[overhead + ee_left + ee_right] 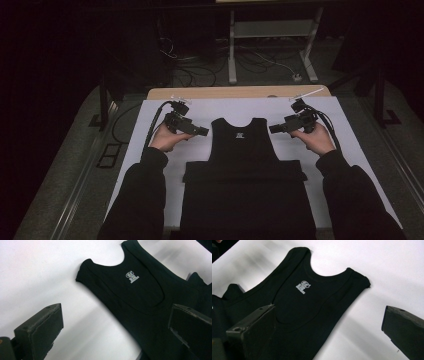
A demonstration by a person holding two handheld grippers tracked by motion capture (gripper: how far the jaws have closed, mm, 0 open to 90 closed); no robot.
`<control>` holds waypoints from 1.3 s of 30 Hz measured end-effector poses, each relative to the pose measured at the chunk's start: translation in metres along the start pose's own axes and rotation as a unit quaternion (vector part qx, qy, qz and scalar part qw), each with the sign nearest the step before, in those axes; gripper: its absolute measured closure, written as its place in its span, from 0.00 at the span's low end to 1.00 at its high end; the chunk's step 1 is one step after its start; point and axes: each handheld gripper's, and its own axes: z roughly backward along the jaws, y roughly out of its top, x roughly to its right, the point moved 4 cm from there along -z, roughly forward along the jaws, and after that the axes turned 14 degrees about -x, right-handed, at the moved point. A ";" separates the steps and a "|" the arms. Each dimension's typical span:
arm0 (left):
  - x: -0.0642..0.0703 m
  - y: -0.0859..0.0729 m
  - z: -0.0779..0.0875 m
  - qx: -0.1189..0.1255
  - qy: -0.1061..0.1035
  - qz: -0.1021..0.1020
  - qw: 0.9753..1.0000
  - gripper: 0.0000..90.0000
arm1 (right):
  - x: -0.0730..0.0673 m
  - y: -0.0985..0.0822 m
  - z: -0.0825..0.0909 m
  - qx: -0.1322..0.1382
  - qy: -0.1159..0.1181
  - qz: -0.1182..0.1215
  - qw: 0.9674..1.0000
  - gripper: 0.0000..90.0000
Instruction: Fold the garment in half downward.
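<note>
Small white print inside neckline of black tank top (131,277), just below back collar edge. Round emblem above, short lines of letters under it. Too small and blurred to read; no word, brand or number made out. Same print seen in right gripper view (303,287) and as tiny pale mark in high view (240,134). No other readable text anywhere.

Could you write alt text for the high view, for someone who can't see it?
A black tank top, bottom folded up, lies on a white sheet on a table. A person's hands hold the open left gripper and right gripper beside its shoulders.
</note>
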 end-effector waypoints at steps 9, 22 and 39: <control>0.001 0.002 -0.018 -0.007 -0.007 0.001 1.000 0.00 | 0.008 -0.001 -0.018 -0.015 0.001 -0.008 1.000 0.00; 0.002 0.003 -0.042 -0.017 -0.015 0.004 1.000 0.00 | 0.009 -0.002 -0.037 -0.028 -0.002 -0.005 1.000 0.00; 0.010 0.003 -0.059 -0.039 -0.013 0.001 0.999 0.08 | 0.005 -0.005 -0.052 -0.039 0.008 0.001 0.999 0.12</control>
